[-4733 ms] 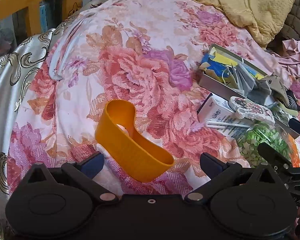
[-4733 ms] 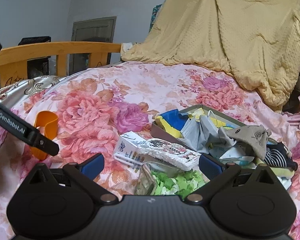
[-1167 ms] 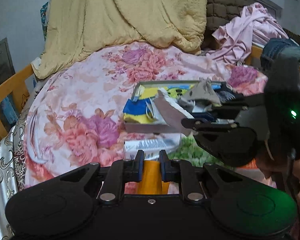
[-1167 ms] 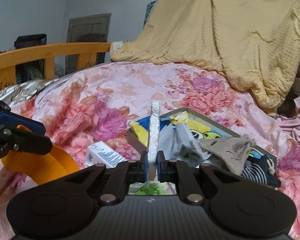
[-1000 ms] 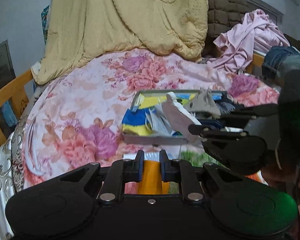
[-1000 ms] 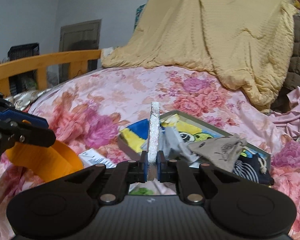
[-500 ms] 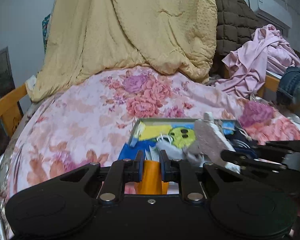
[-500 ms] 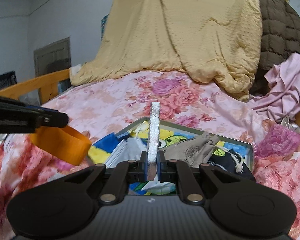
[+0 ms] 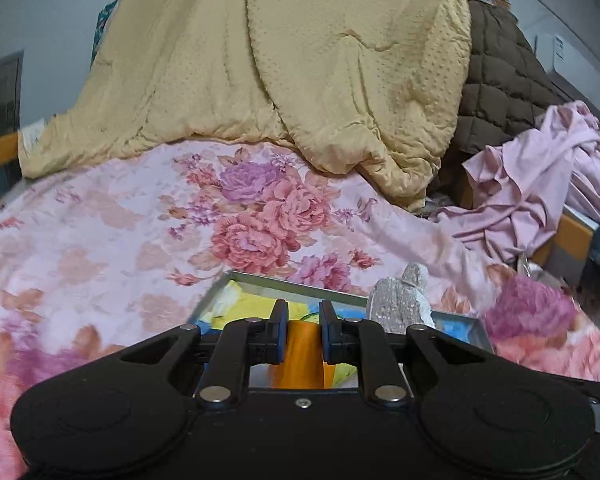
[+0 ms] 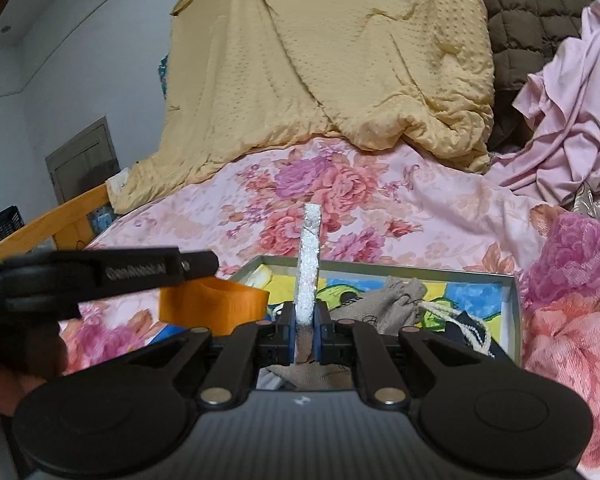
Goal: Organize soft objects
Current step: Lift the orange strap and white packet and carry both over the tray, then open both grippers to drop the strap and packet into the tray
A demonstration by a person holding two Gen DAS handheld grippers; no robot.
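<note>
My left gripper (image 9: 303,312) is shut on an orange soft band (image 9: 302,354), which the right wrist view shows as an orange loop (image 10: 216,305) hanging over the tin's left end. The right gripper (image 10: 305,314) is shut on a flat white glittery pad (image 10: 309,264), held upright on edge; in the left wrist view that glittery pad (image 9: 396,306) stands at the right. Both are above an open metal tin (image 10: 508,312) with a cartoon lining, holding a beige drawstring pouch (image 10: 392,308) and a dark striped cloth (image 10: 466,332).
The tin (image 9: 220,298) rests on a floral bedspread (image 9: 100,240). A yellow quilt (image 9: 280,60) is heaped at the back, with a brown quilted cover (image 9: 496,76) and pink clothes (image 9: 540,184) at the right. A wooden bed rail (image 10: 52,224) runs along the left.
Both grippers have moved forward and to the right over the bed, each keeping its object. The tin now sits close under them, and the box and green packet have left view.
</note>
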